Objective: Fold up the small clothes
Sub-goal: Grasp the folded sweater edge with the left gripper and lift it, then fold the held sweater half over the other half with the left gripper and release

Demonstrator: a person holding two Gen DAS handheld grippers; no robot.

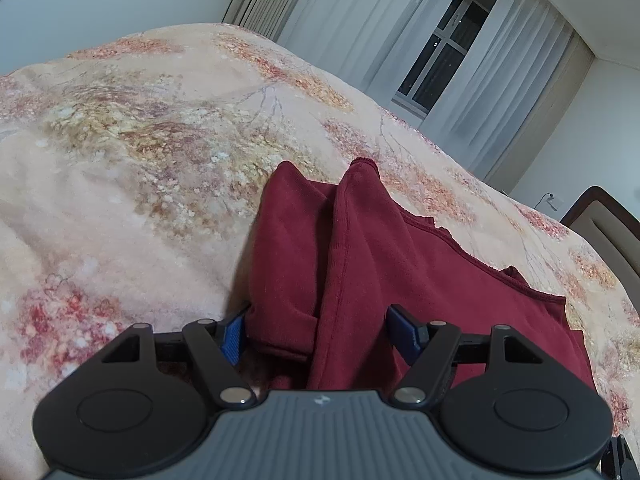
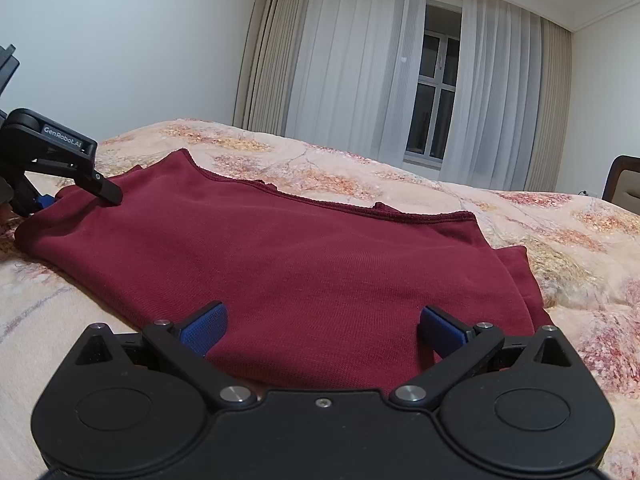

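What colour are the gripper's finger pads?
Blue pads, clearest in the right wrist view.

The left wrist view sits low and close over the maroon garment (image 1: 360, 264), tilted, facing the window (image 1: 444, 48) at one o'clock; the right wrist view looks level across the same garment (image 2: 300, 248), its window (image 2: 434, 84) at twelve; both share the floral bedspread (image 1: 120, 140).

left hand-held gripper (image 1: 320, 330): jaws apart | right hand-held gripper (image 2: 320, 330): jaws wide
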